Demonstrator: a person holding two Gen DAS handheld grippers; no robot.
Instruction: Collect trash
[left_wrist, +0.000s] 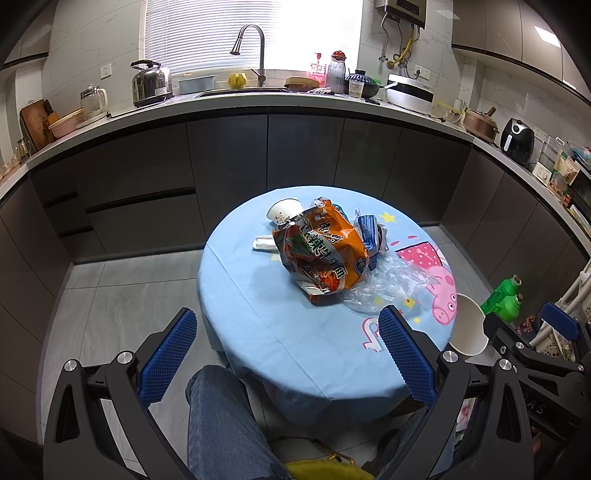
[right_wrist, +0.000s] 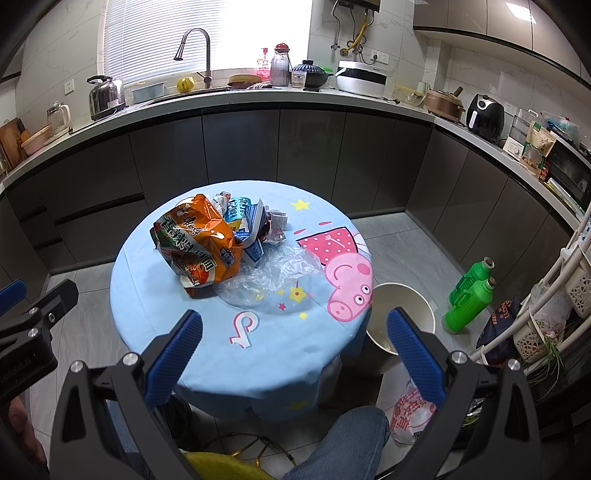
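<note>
While the orange noodle bag (left_wrist: 321, 254) lay mid-table on the blue cloth (left_wrist: 258, 314) among a clear plastic wrapper (left_wrist: 388, 284) and blue packets (left_wrist: 369, 229), the left gripper (left_wrist: 288, 350) and right gripper (right_wrist: 295, 347) hung wide apart, empty, touching nothing, near a white bin (right_wrist: 402, 299) beside the table.

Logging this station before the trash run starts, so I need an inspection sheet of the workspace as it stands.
Surface: round table under light blue cartoon tablecloth.
Job's things: orange crinkled noodle bag, clear plastic film, blue-and-white wrappers, tipped white paper cup; cream round bin on the floor beside the table.
Clutter: two green plastic bottles on the floor.
Grippers: left gripper and right gripper open, holding nothing.
Cables: yellow cable under the table.
Surroundings: dark kitchen cabinets, crowded countertop.
</note>
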